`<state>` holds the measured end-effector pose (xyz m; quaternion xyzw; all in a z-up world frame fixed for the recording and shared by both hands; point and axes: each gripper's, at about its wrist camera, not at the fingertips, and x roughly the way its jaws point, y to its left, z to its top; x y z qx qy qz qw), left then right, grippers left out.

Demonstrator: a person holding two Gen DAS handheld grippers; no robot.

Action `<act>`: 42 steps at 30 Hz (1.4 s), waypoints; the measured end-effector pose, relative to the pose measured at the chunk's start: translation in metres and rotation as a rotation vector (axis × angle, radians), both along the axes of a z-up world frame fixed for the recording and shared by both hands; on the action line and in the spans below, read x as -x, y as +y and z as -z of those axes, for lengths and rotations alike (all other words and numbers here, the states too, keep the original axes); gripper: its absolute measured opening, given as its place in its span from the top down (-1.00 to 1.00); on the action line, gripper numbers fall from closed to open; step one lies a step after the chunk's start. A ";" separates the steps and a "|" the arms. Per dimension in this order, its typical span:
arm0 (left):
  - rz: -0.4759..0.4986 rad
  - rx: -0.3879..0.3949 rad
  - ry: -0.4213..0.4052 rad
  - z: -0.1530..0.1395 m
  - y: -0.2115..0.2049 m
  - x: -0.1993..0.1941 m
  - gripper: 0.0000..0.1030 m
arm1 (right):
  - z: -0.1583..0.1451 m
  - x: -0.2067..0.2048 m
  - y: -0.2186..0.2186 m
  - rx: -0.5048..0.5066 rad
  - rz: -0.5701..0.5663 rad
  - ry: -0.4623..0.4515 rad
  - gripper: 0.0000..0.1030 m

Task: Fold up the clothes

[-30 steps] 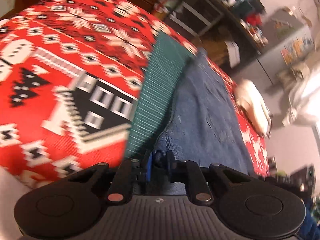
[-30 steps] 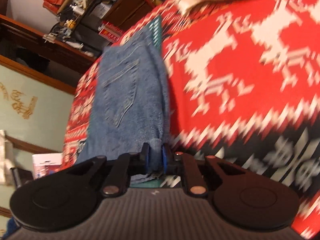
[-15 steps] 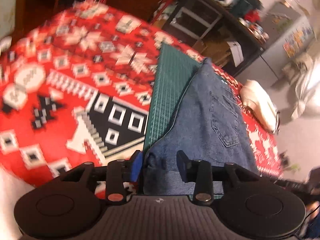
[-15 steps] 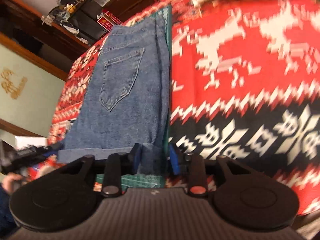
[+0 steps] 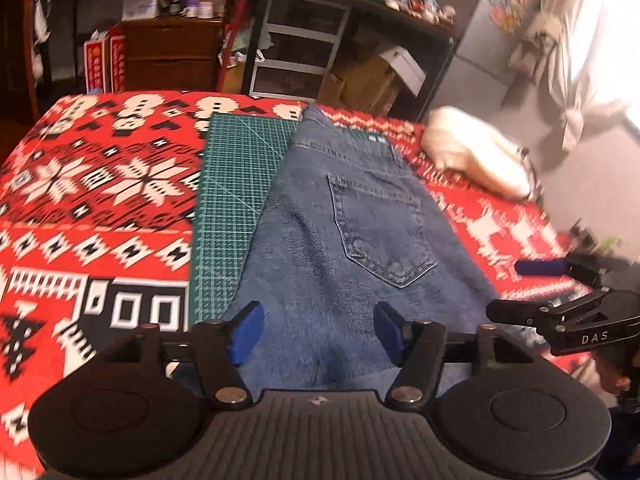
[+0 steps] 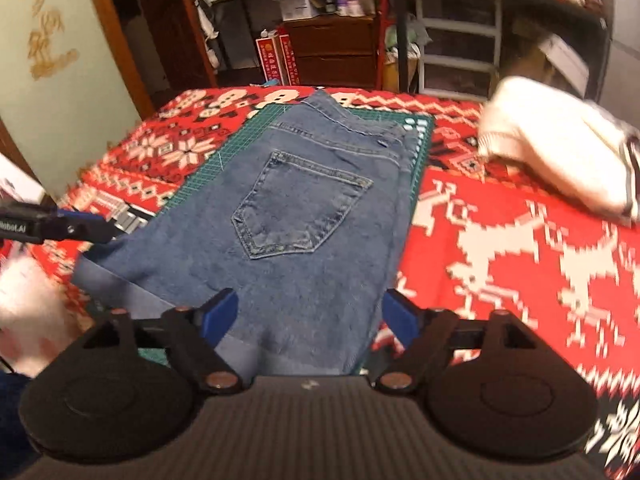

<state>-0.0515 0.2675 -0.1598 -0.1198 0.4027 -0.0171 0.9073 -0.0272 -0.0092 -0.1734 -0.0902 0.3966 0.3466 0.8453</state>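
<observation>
Folded blue jeans point(image 5: 352, 240) lie back-pocket up on a green cutting mat point(image 5: 236, 184), also in the right wrist view point(image 6: 304, 216). My left gripper point(image 5: 318, 334) is open and empty, just above the jeans' near edge. My right gripper point(image 6: 312, 318) is open and empty over the jeans' near hem. The right gripper shows at the right edge of the left wrist view point(image 5: 560, 312); the left one shows at the left edge of the right wrist view point(image 6: 60, 226).
A red patterned blanket point(image 5: 92, 200) covers the table. A folded cream garment point(image 6: 560, 156) lies at the far right, also in the left wrist view point(image 5: 476, 156). Shelves and drawers point(image 6: 456, 40) stand behind the table.
Both grippers have let go of the jeans' edge and opened wide. Both have drawn back and levelled, so the jeans lie flat in full view.
</observation>
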 end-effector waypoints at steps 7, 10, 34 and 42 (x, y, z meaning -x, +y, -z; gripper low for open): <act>0.091 -0.123 0.035 0.029 -0.031 -0.031 -0.51 | 0.031 -0.007 0.031 0.090 -0.019 -0.077 -0.99; 0.106 -0.161 0.071 0.042 -0.041 -0.037 -0.64 | 0.048 -0.009 0.037 0.130 -0.039 -0.079 -0.99; 0.096 -0.244 0.061 0.058 -0.058 -0.037 -1.00 | 0.073 -0.007 0.018 0.055 -0.058 -0.066 -0.99; 0.092 -0.251 0.043 0.059 -0.060 -0.035 -1.00 | 0.074 -0.007 0.016 0.047 -0.056 -0.072 -0.99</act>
